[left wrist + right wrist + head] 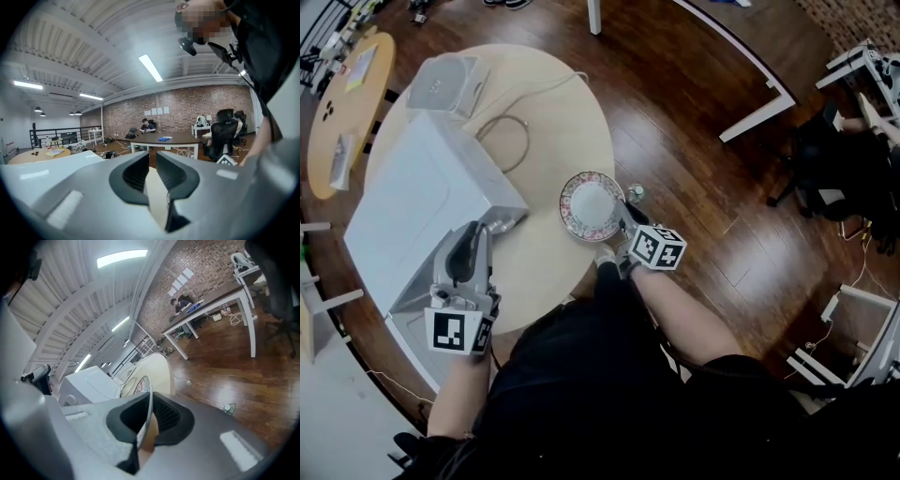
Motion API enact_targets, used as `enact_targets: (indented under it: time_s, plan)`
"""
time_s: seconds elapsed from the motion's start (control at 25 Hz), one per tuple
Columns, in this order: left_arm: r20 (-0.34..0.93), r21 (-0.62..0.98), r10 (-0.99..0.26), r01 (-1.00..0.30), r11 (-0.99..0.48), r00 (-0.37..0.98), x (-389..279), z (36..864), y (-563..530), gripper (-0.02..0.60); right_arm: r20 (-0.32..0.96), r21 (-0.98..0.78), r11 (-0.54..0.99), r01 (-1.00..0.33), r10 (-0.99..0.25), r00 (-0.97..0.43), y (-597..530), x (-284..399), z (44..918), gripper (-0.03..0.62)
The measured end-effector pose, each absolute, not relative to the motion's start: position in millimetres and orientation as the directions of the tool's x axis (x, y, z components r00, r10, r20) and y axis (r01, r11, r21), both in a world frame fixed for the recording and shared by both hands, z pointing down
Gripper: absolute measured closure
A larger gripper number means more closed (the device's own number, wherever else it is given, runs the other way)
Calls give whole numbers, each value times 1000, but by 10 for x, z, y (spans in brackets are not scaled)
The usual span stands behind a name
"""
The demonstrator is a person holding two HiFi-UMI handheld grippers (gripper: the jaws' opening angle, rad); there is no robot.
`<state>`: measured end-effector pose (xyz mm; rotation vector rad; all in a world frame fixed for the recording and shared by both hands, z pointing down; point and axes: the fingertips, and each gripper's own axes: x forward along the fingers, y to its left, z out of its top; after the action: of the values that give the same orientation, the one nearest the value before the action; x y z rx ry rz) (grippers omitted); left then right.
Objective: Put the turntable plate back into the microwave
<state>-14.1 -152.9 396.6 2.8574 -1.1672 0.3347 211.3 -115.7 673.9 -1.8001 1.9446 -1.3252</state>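
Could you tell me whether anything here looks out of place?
Yes: the plate is out at the edge of the table, not in the microwave, with the right gripper clamped on its rim. A small clear thing lies on the floor beside the table.

I see the white box-shaped microwave (422, 206) on the left of the round pale wooden worktop (553, 112). The round flower-rimmed plate (591, 206) is to its right, at the worktop's edge. A flat white box (445, 84) sits behind the microwave.

plate (591, 208) x1 | mwave (422, 211) x1 | L gripper (475, 232) + R gripper (624, 212) =2 | tbls (572, 117) (367, 89) x2
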Motion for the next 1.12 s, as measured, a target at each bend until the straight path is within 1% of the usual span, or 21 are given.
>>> enact_targets:
  time_s: [0.16, 0.48, 0.8, 1.12]
  plan:
    - [200, -55, -695, -700, -712, 690, -255, 3881, -1509, 529, 422, -714, -176, -678, -880, -216, -1097, 2160, 6762, 577]
    - [179, -112, -730, -723, -682, 660, -734, 3826, -1413, 529, 402, -751, -207, -627, -896, -186, -1061, 2122, 6612, 577]
    - [141, -117, -765, -757, -643, 628, -1062, 3769, -1313, 529, 379, -806, -244, -540, -912, -154, -1044, 2137, 6455, 577]
    - [91, -121, -803, -794, -596, 589, -1433, 3491, -1240, 529, 337, -842, -231, -487, -931, -141, -1071, 2096, 6103, 577]
